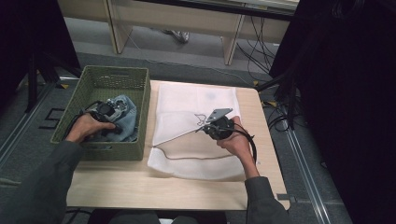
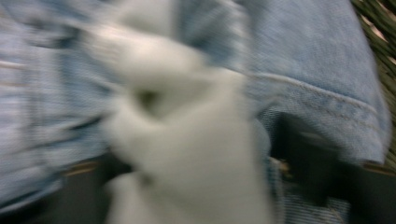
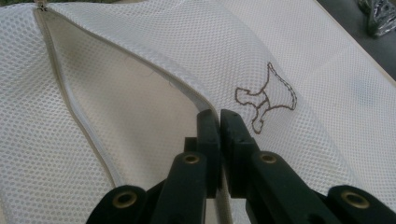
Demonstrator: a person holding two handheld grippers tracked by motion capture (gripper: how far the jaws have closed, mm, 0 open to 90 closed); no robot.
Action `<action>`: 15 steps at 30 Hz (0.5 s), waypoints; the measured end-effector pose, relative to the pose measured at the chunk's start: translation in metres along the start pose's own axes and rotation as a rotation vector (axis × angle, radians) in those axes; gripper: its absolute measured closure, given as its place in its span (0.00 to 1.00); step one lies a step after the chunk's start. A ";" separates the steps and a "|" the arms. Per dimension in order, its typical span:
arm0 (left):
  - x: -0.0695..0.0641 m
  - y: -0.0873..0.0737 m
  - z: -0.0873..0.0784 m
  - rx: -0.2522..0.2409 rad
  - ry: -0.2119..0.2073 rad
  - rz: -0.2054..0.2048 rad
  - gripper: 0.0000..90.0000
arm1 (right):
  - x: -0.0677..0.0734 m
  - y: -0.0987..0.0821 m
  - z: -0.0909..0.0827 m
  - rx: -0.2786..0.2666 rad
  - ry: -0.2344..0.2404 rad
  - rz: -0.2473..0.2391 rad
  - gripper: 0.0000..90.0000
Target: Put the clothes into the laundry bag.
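A white mesh laundry bag lies flat on the wooden table, its zip opening facing the basket. My right gripper is shut on the upper edge of that opening and holds it lifted, beside a brown stitched outline. A green woven basket at the left holds blue denim clothing. My left gripper reaches into the basket against the denim. In the left gripper view, blurred denim and a pale cloth press close to the camera and hide the jaws.
The basket stands against the table's left edge, touching the bag's side. Dark curtains hang at both sides. Cables and a metal floor rail run along the right. Desk legs stand beyond the far edge.
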State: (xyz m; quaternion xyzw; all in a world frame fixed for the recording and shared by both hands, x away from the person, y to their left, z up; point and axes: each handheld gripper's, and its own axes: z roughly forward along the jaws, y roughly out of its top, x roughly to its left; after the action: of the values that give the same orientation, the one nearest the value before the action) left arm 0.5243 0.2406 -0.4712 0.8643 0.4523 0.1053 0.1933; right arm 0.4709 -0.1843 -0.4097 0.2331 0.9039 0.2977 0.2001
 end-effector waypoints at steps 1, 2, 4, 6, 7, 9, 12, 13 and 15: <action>0.000 -0.001 0.000 0.011 -0.003 0.026 0.19 | 0.000 0.000 0.000 -0.004 -0.006 0.000 0.97; -0.002 -0.001 0.001 0.010 -0.003 0.034 0.19 | 0.001 0.000 0.000 -0.001 -0.008 0.007 0.97; -0.001 -0.002 0.002 0.014 -0.017 0.035 0.17 | 0.002 0.000 0.000 0.004 -0.007 0.017 0.97; -0.002 -0.003 0.006 0.039 -0.016 0.072 0.16 | 0.002 0.000 -0.001 0.004 -0.005 0.023 0.97; -0.003 -0.004 0.009 0.044 -0.014 0.063 0.15 | 0.003 0.000 -0.001 0.005 -0.007 0.024 0.97; -0.003 -0.003 0.014 0.042 0.007 0.064 0.14 | 0.002 0.000 0.000 0.003 -0.006 0.012 0.97; 0.000 -0.001 0.013 0.070 -0.040 0.051 0.26 | 0.002 0.000 -0.001 0.002 -0.006 0.024 0.97; 0.002 -0.002 0.011 0.061 -0.030 0.051 0.37 | 0.002 0.000 -0.001 0.001 -0.007 0.022 0.97; 0.004 -0.002 0.011 0.053 -0.050 0.049 0.52 | 0.002 0.000 -0.001 0.002 -0.007 0.018 0.97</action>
State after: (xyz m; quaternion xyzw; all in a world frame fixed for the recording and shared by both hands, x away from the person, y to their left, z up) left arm 0.5288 0.2424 -0.4819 0.8822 0.4287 0.0766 0.1790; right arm 0.4686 -0.1835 -0.4095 0.2425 0.9013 0.2980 0.2003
